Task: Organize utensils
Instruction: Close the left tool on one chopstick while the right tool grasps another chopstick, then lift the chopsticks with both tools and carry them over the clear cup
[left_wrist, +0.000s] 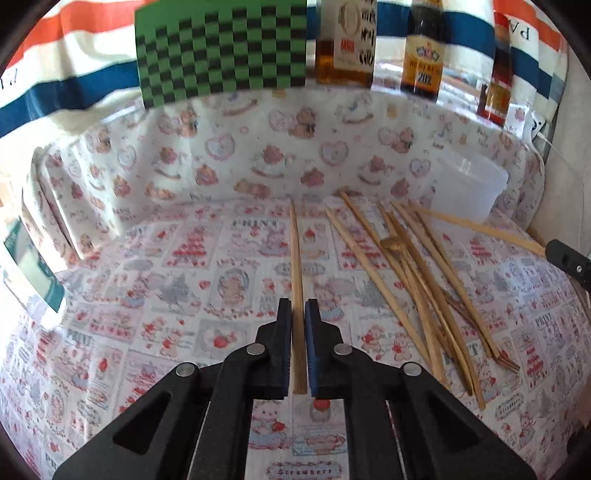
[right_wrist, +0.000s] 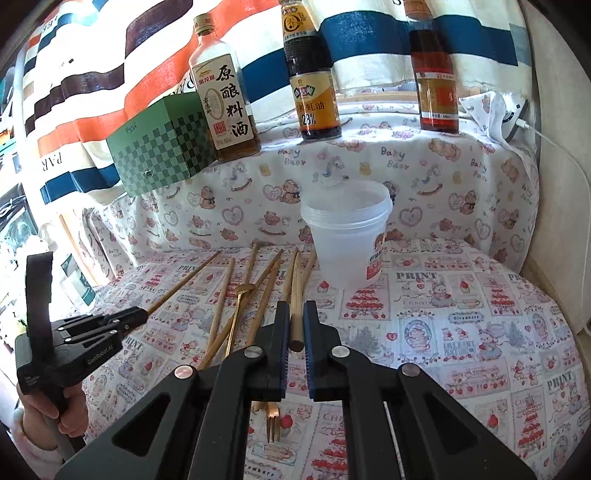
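Observation:
In the left wrist view my left gripper (left_wrist: 298, 306) is shut on a single wooden chopstick (left_wrist: 295, 251) that points away across the patterned cloth. To its right lies a loose pile of chopsticks (left_wrist: 417, 288). In the right wrist view my right gripper (right_wrist: 296, 308) is shut on another wooden chopstick (right_wrist: 295, 291), whose round end shows between the pads. A clear plastic cup (right_wrist: 347, 240) stands just beyond and right of it. A gold spoon (right_wrist: 240, 299) and a gold fork (right_wrist: 273, 424) lie among the sticks. The left gripper (right_wrist: 142, 314) shows at the left with its chopstick (right_wrist: 184, 282).
A green checkered box (right_wrist: 162, 155) and three sauce bottles (right_wrist: 314, 92) stand on a raised ledge at the back. A striped cloth hangs behind them. A white cable (right_wrist: 561, 147) runs down the right wall. A hand (right_wrist: 55, 410) holds the left gripper's handle.

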